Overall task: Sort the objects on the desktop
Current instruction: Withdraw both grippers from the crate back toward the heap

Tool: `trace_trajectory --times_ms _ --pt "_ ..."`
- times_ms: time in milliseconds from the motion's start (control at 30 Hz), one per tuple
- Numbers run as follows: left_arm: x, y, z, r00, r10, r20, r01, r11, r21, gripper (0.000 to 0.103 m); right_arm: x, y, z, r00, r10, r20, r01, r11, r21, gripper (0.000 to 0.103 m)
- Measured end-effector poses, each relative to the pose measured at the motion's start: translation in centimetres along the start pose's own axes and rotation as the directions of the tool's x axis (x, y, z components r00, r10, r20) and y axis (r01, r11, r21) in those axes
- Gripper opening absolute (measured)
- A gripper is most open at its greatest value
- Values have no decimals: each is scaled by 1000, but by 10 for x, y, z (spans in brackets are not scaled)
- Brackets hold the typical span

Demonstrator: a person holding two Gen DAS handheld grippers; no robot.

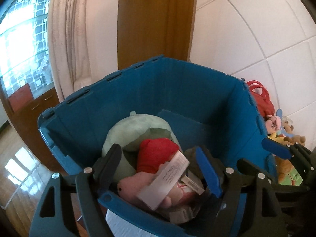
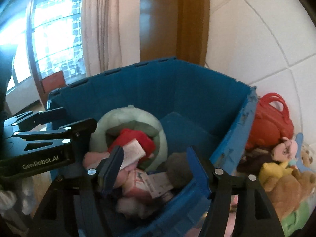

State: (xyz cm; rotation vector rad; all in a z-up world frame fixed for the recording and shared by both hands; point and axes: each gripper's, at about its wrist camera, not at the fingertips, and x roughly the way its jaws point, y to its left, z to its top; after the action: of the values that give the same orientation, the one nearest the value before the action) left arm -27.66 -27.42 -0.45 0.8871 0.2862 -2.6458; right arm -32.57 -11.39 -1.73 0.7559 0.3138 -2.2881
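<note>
A large blue plastic folding crate [image 1: 197, 90] is standing open against a white tiled wall [image 1: 256, 29], with a brown wooden door frame [image 1: 156, 19] and a pale curtain [image 1: 69, 29] rising behind it. Inside the crate, a pale green round plush cushion [image 1: 136, 124] is lying against the left wall, and a pink plush toy in a red cloth top [image 1: 156, 156] is resting across the cushion's lower edge, a white printed paper tag [image 1: 165, 179] lying over the toy's middle. A grey soft item [image 2: 177, 164] is sitting just to the right of the pink toy; what it is cannot be told.

Outside the crate's right wall, a heap of small stuffed toys [image 2: 282, 169] is piling up on the floor, and a red plastic handbag [image 2: 270, 118] is sitting on top of the heap, near the wall.

The left gripper [image 1: 158, 169] is hovering above the crate's near rim, its black and blue fingers [image 1: 207, 169] spread wide and gripping nothing. The right gripper [image 2: 154, 169] is hanging over the same corner of the crate, its fingers [image 2: 112, 165] likewise parted wide and empty, the toys lying below between them. In the right wrist view the left gripper is reaching in from the left over the crate's rim.
</note>
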Motion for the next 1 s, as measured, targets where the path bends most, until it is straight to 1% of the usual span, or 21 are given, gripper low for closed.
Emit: trace_trajectory --times_ms 33,100,233,367,433,567,667,767,867,933,1000 --pt "-2 -3 0 1000 -4 2 4 1000 7 78 -4 -2 -1 1000 -7 5 7 1000 6 72" --pt "-9 -16 -3 999 -29 12 29 999 26 78 -16 -10 -6 999 -27 17 27 999 24 82" --pt "-22 -47 -9 996 -82 29 80 994 73 78 -49 -35 -25 995 -89 39 86 993 84 87" --pt "-34 -90 -21 988 -154 31 149 981 124 78 -88 -67 -53 985 -167 49 158 976 150 100" --pt "-41 -112 -30 983 -183 30 176 972 155 78 -109 -85 -70 977 -207 47 195 963 185 101" --pt "-60 -151 -54 976 -219 17 212 958 193 78 -148 -111 -107 967 -252 33 239 945 226 103" --pt "-81 -180 -81 972 -235 -1 230 952 203 82 -174 -127 -135 965 -263 20 250 936 248 103" --pt "-97 -201 -102 973 -232 -11 229 953 197 83 -203 -143 -164 964 -267 -2 257 928 269 103" --pt "-114 -210 -122 976 -218 -27 219 959 179 83 -227 -151 -185 961 -275 -18 270 925 269 103" --pt "-128 -212 -131 973 -228 -48 233 955 183 83 -244 -150 -196 959 -281 -24 277 920 277 103" --pt "-141 -208 -136 971 -236 -46 240 953 187 83 -256 -144 -203 959 -283 -19 277 919 282 103"
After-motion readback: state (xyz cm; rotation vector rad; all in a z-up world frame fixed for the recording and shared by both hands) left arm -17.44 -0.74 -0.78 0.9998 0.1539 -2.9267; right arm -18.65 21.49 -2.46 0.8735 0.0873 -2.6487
